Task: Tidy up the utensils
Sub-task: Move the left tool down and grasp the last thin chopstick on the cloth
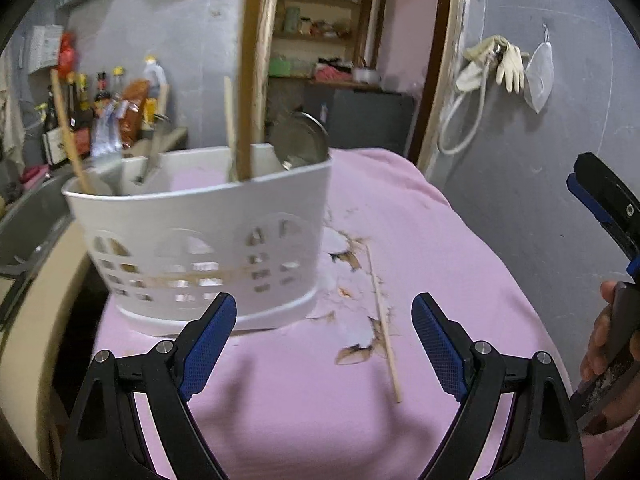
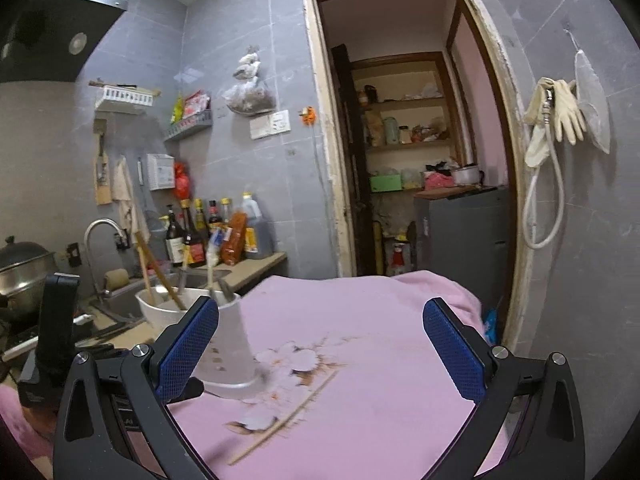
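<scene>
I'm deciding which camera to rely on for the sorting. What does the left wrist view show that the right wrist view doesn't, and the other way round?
Only the left wrist view shows the holder's inner dividers, the metal strainer standing in it, and the person's hand at the right edge. Only the right wrist view shows the faucet, the steel pot and the range hood. Both show the holder, the lone chopstick on the pink cloth, the bottles, the doorway and an open hand-held gripper.
</scene>
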A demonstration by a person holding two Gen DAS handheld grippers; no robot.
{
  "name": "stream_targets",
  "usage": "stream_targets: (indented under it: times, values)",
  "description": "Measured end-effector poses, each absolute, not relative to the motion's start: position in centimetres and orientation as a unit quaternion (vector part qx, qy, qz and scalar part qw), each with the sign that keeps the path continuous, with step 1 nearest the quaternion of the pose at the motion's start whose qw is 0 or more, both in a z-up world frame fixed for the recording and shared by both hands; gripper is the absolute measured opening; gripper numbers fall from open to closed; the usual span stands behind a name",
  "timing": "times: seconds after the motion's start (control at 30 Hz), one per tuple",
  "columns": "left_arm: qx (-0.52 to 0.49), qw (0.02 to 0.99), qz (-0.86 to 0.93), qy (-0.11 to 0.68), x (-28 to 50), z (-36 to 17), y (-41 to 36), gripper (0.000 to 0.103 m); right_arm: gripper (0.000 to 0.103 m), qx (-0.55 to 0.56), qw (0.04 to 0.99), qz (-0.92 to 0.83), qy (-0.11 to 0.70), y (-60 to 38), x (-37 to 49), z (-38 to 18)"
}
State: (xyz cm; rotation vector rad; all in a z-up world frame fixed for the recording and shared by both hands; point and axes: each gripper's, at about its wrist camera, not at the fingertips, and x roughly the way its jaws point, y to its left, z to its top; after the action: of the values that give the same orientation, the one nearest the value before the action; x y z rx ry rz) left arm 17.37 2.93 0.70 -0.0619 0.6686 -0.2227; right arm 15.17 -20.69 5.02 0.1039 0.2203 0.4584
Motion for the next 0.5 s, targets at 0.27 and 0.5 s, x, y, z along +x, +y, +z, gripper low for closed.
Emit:
stream_targets:
  times: [0.27, 0.5]
  values:
    - [-0.003, 0.922, -0.140, 0.360, 20.4, 0.3, -1.1, 0.066, 0.103, 0.068, 0.970, 0.191, 0.135, -23.9, 16.3, 4.1]
    - [0.020, 0.897, -0.147, 0.415, 23.6, -1.5, -3.6, 0.041, 0.103, 0.071, 0.968, 0.174, 0.167, -25.0, 16.9, 3.1]
